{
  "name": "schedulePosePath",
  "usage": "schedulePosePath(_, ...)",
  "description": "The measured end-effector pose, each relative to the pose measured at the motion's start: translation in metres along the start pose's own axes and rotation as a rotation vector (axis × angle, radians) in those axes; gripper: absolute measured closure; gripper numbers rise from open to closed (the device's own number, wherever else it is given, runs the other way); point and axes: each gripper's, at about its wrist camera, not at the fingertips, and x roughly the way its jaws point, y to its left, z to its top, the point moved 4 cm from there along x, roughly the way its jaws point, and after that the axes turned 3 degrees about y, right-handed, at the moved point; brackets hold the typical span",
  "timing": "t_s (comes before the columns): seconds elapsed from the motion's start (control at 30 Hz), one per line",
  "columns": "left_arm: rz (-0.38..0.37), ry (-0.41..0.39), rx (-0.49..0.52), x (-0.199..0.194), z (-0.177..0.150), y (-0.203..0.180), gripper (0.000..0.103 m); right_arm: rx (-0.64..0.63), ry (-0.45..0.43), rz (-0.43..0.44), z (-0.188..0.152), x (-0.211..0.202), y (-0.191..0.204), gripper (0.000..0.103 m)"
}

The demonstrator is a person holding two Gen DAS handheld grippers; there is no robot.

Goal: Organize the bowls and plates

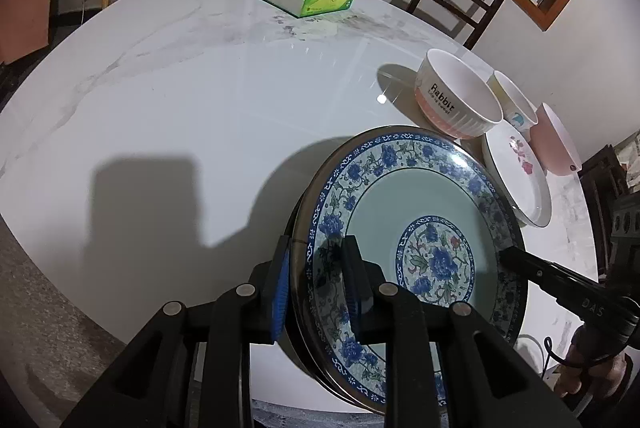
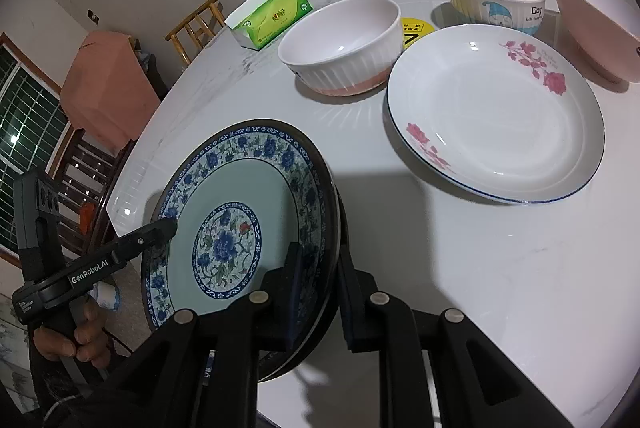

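Blue-patterned plate (image 1: 416, 228), tilted at the near worktop (image 1: 180, 108) edge, is what I hold clamped by opposite rims in my left hand-held gripper (image 1: 316, 276) and right hand-held gripper (image 2: 320, 292), jaws narrow.

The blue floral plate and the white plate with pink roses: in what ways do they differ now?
The blue floral plate has a dense blue border and centre medallion; the white plate with pink roses is mostly plain with a thin blue rim line. The blue floral plate is gripped at opposite rims by the left gripper and the right gripper; the white plate lies untouched on the table. Both are round and empty.
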Motion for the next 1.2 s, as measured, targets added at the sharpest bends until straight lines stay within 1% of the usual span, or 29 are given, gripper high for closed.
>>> schedulePosePath(0.1, 0.045, -0.012, 0.018, 0.0, 0.001, -0.001, 0.082, -0.035, -0.01, -0.037, 0.001, 0.0, 0.005, 0.083)
schedulePosePath(0.13, 0.033, -0.018, 0.027, -0.002, 0.002, -0.003, 0.082, -0.045, -0.012, -0.046, 0.001, 0.0, 0.006, 0.083)
schedulePosePath(0.2, 0.019, -0.019, 0.035, -0.002, 0.002, -0.006, 0.082, -0.036, 0.004, -0.033, 0.001, 0.002, 0.004, 0.083)
schedulePosePath(0.27, 0.03, -0.022, 0.049, -0.001, 0.003, -0.01, 0.082, -0.037, 0.001, -0.037, 0.001, 0.002, 0.003, 0.083)
schedulePosePath(0.37, 0.019, -0.024, 0.051, -0.001, 0.004, -0.015, 0.082, -0.047, 0.002, -0.045, 0.001, 0.002, 0.004, 0.083)
schedulePosePath(0.6, 0.047, -0.048, 0.054, -0.006, 0.006, -0.021, 0.08, -0.069, 0.01, -0.068, -0.001, 0.003, 0.004, 0.083)
schedulePosePath(0.67, 0.066, -0.052, 0.053, -0.006, 0.006, -0.023, 0.077, -0.069, 0.015, -0.074, -0.001, 0.004, 0.004, 0.083)
schedulePosePath(0.73, 0.075, -0.059, 0.057, -0.006, 0.006, -0.025, 0.069, -0.067, 0.017, -0.079, -0.002, 0.004, 0.002, 0.083)
schedulePosePath(0.77, 0.082, -0.063, 0.061, -0.007, 0.006, -0.028, 0.067, -0.068, 0.015, -0.082, -0.003, 0.004, 0.001, 0.082)
schedulePosePath(0.8, 0.086, -0.067, 0.065, -0.007, 0.006, -0.03, 0.063, -0.071, 0.012, -0.086, -0.003, 0.003, 0.001, 0.079)
schedulePosePath(0.93, 0.101, -0.082, 0.081, -0.008, 0.007, -0.043, 0.05, -0.103, -0.037, -0.105, -0.001, -0.008, 0.005, 0.077)
schedulePosePath(1.07, 0.13, -0.116, 0.102, -0.012, 0.009, -0.059, 0.048, -0.115, -0.098, -0.152, 0.0, -0.022, 0.002, 0.077)
schedulePosePath(1.2, 0.129, -0.152, 0.133, -0.013, 0.01, -0.078, 0.043, -0.111, -0.174, -0.223, -0.002, -0.038, -0.013, 0.077)
